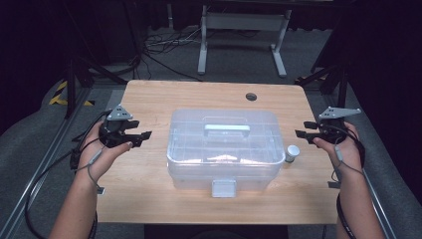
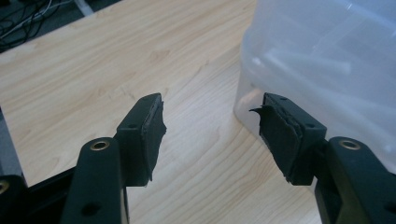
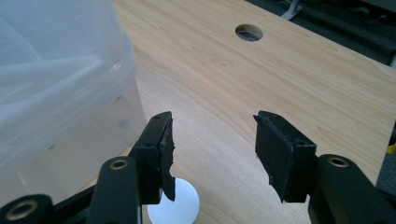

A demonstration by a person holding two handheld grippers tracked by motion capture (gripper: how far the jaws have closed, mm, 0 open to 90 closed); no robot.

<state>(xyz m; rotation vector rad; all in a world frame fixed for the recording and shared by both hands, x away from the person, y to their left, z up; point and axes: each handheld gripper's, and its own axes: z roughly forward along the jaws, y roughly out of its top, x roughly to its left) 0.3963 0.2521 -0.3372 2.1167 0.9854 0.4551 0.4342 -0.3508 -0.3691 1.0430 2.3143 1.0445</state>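
A clear plastic storage box point(image 1: 224, 149) with a lid, a top handle point(image 1: 227, 129) and a front latch point(image 1: 223, 187) stands in the middle of the wooden table point(image 1: 149, 99). My left gripper point(image 1: 143, 135) hovers to its left, open, with nothing between its jaws; in the left gripper view the box wall point(image 2: 327, 60) is just right of the gripper point(image 2: 212, 128). My right gripper point(image 1: 301, 133) hovers at the box's right, open and empty. A small white-capped bottle point(image 1: 292, 153) stands beside the box, and its cap point(image 3: 177, 205) shows below the right gripper point(image 3: 215, 149).
A round cable hole point(image 1: 251, 96) sits near the table's far edge, also seen as the hole point(image 3: 249, 32) in the right gripper view. Beyond the table are a white desk frame point(image 1: 244, 30) and cables on a grey floor.
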